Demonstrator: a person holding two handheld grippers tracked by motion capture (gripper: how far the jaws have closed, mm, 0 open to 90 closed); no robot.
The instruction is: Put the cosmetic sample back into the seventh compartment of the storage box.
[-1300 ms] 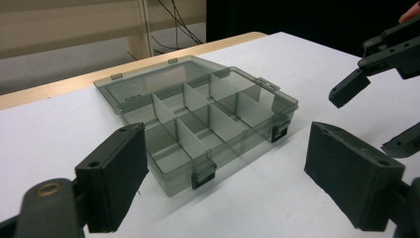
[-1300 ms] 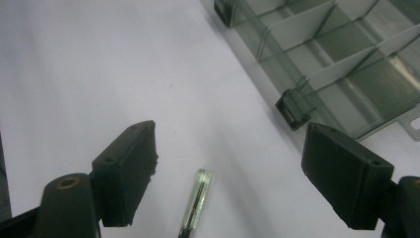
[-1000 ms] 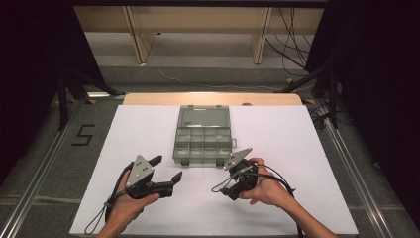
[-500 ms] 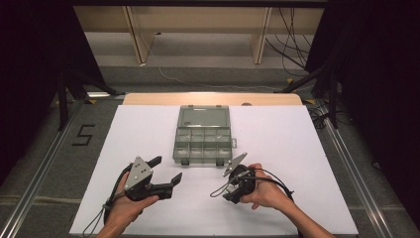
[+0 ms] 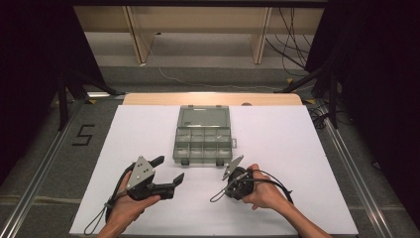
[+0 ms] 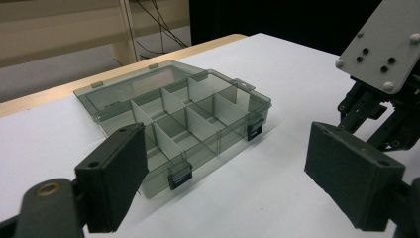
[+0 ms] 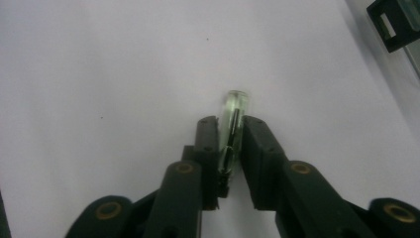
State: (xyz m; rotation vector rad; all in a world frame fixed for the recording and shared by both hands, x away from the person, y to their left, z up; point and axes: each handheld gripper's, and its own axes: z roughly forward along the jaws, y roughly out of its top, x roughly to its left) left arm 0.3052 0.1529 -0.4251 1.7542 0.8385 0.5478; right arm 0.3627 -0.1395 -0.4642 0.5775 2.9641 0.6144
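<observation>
The right gripper [image 5: 216, 197] sits lower than a second ago — nearer the table's [image 5: 297, 148] front edge, farther from the organiser box [image 5: 203, 136]. Its grey plate tilts more steeply; the left gripper [image 5: 168, 173] drifts slightly forward.

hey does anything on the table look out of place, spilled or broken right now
Nothing stands out. The compartment box lies open and square on the white table, its compartments looking empty. The right gripper pinches a small clear tube; the left gripper is open.
</observation>
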